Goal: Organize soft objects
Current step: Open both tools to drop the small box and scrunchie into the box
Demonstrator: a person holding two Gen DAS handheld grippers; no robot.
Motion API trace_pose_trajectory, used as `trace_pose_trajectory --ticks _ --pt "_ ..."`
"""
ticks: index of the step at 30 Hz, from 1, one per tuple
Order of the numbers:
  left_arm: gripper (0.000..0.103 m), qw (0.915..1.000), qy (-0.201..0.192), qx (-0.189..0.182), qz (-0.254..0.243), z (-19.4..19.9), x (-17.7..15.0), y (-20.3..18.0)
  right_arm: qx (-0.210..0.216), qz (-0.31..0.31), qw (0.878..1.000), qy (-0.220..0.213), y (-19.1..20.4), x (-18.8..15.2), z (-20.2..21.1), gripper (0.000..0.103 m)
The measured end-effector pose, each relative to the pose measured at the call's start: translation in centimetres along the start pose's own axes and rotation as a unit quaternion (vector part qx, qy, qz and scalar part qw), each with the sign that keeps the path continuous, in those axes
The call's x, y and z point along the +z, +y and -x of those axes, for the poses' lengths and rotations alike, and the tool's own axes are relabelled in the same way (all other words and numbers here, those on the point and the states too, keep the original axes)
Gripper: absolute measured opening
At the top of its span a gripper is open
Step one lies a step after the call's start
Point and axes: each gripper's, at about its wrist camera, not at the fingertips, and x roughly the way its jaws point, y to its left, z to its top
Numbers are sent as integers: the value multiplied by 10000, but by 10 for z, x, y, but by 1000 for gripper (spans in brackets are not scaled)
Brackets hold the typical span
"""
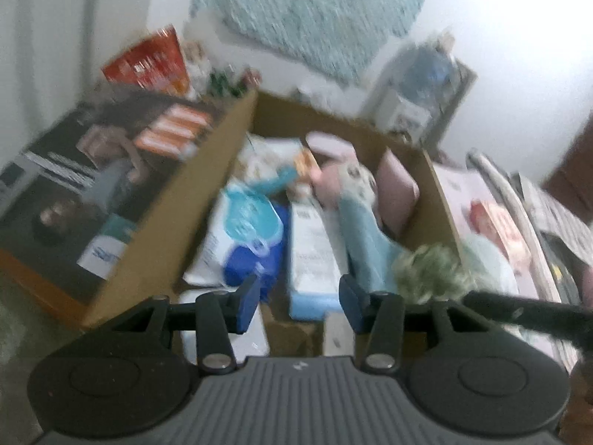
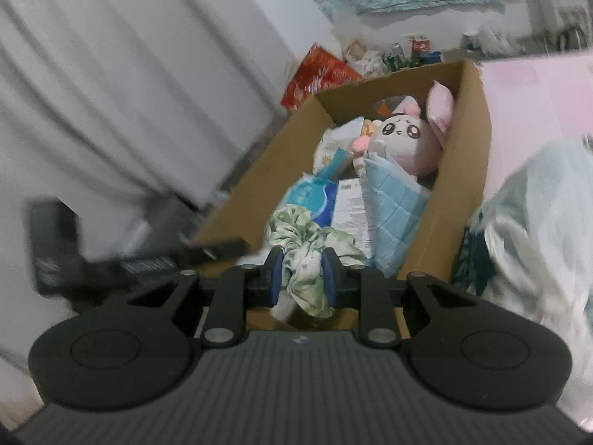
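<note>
Over the open cardboard box [image 2: 463, 170], right gripper [image 2: 302, 278] is clamped on a green-and-white floral scrunchie [image 2: 311, 244], blue pads pressing the bunched fabric from both sides, some of it hanging below the fingers. Scrunchie sits above the near end of the box, not resting on the contents.

Left gripper [image 1: 298, 296] has jaws parted, nothing between them. It hovers above the box's near edge, apart from everything inside. From the left wrist view the scrunchie [image 1: 430, 270] shows just right of the left gripper's right finger, with a dark finger of the right gripper [image 1: 526, 313] coming in from the right edge.

Inside the box [image 1: 207, 200]: pink plush [image 2: 407, 137] with big eyes at the far end, facing the right camera; light blue quilted cloth [image 2: 393, 204] wrapped below its face, leaning on the right wall; white-and-blue wipes pack [image 1: 241, 233] on the left side; a white printed carton [image 1: 311, 259] between pack and cloth. Pink pillow [image 1: 396, 189] at the far right corner.

Left camera is blurred. Black printed box [image 1: 85, 185] touches the box's left wall. Red bag [image 1: 148, 59] lies behind, near the wall. Teal shaggy rug [image 1: 315, 11] beyond.
</note>
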Motion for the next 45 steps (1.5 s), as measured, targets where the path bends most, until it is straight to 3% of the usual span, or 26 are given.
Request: trace_pose_trajectory --ticks 3,7,11,14,20,26,32,38,43,45 --pt "57 9991 -346 234 93 13 3 6 -392 713 9960 379 15 0 -22 23" --pt "63 9966 -605 512 210 24 5 19 -993 1617 9768 993 28 -11 -53 24" --pt "75 9933 -735 842 278 27 6 33 -1291 2224 9588 1211 40 -20 -63 38" --pt "80 9925 -741 925 316 24 8 44 -1312 2370 9556 1158 44 -21 -59 54" --pt "80 9886 -738 1204 528 10 11 58 -1320 2555 9508 1156 44 -28 -49 53" --pt "80 9904 -583 1089 616 0 6 60 -1603 3318 9203 1314 55 -42 -55 49" --pt "80 9923 -480 998 554 -4 -2 51 -1624 3467 9098 1605 50 -36 -51 48" --pt "80 9949 -339 816 496 -10 -9 41 -1760 3381 9097 1649 41 -33 -44 46" --pt "80 9956 -370 792 342 -10 -11 33 -1703 3172 9223 1403 39 -31 -42 48" --pt "81 9954 -423 812 284 -6 -11 29 -1569 2965 9342 1211 35 -29 -38 50"
